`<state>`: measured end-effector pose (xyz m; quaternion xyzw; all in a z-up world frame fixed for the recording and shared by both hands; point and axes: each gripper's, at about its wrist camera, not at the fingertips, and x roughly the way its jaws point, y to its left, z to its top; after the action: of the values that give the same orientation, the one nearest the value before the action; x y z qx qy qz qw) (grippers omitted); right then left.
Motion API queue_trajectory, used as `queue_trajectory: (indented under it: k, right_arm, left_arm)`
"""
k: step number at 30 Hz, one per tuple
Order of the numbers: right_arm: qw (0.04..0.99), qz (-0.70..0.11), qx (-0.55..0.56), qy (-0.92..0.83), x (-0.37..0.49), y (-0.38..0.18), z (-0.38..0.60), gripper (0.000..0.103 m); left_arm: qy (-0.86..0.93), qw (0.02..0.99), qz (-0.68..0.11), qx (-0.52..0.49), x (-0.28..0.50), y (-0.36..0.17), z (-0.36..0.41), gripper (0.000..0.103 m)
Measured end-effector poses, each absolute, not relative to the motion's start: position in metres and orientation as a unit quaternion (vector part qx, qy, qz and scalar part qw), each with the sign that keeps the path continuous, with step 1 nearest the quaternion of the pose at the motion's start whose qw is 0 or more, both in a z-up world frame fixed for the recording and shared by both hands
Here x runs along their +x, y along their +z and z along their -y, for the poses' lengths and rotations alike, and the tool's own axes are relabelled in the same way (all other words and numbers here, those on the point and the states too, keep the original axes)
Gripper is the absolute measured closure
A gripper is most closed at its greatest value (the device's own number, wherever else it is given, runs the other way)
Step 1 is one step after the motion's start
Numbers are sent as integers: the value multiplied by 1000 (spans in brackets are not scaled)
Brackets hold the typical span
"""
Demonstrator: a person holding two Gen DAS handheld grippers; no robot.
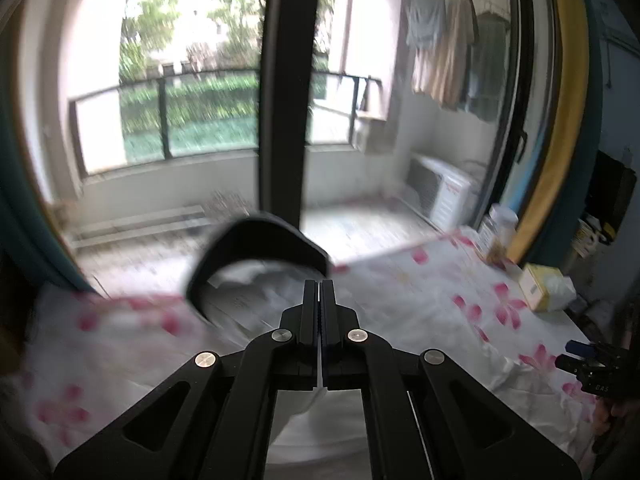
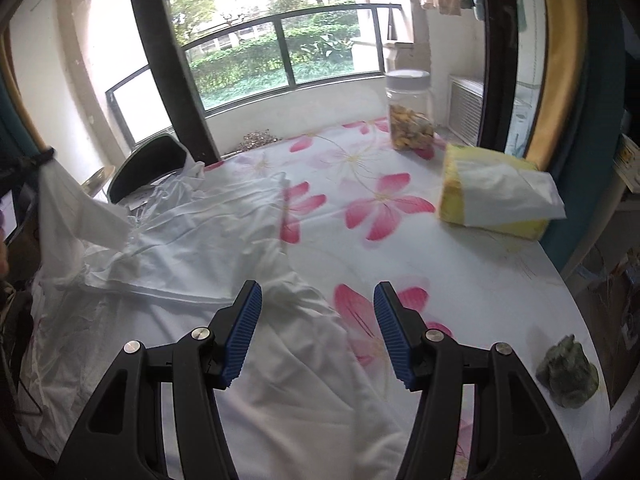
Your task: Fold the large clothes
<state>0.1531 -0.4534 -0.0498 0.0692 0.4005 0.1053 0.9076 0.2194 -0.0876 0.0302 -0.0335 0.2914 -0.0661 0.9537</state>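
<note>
A large white garment [image 2: 192, 240] lies crumpled over the left half of the floral-clothed table [image 2: 460, 280]. My left gripper [image 1: 320, 292] is shut, with a thin edge of white cloth [image 1: 316, 416] pinched between its fingers and hanging below. In the right wrist view the left gripper [image 2: 47, 155] shows at the far left, holding a corner of the garment up above the table. My right gripper [image 2: 318, 300] stands open with blue pads [image 2: 244, 332], hovering over the garment's near edge, with nothing between them. The right gripper [image 1: 588, 364] also shows at the right edge of the left wrist view.
A clear jar of snacks [image 2: 410, 116] and a yellow tissue pack [image 2: 496, 196] stand at the table's far right. A green stone figure [image 2: 568, 372] sits near the right edge. A black chair back [image 2: 152, 164] stands beyond the left side, by the balcony window.
</note>
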Motion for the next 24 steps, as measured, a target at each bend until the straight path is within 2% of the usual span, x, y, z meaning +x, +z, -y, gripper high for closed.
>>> queue_trajectory:
  k: [7, 8, 9, 11, 16, 24]
  right_arm:
    - [903, -413, 74, 94, 149, -62, 466, 45]
    - [902, -414, 73, 93, 149, -62, 467, 45]
    - [902, -416, 72, 91, 149, -62, 467, 45]
    - [902, -417, 69, 91, 150, -63, 466, 45]
    - [899, -424, 54, 98, 158, -64, 451, 45]
    - [895, -424, -6, 140, 184, -56, 390, 45]
  left_arm:
    - [-127, 914, -377, -79, 231, -44, 124, 100]
    - [-138, 906, -393, -81, 229, -55, 129, 91]
    - [-145, 901, -401, -83, 227, -60, 130, 73]
    - [-161, 895, -408, -87, 215, -67, 132, 51]
    - [-161, 897, -402, -87, 184, -61, 109, 51]
    - [-80, 916, -380, -103, 147, -49, 11, 50]
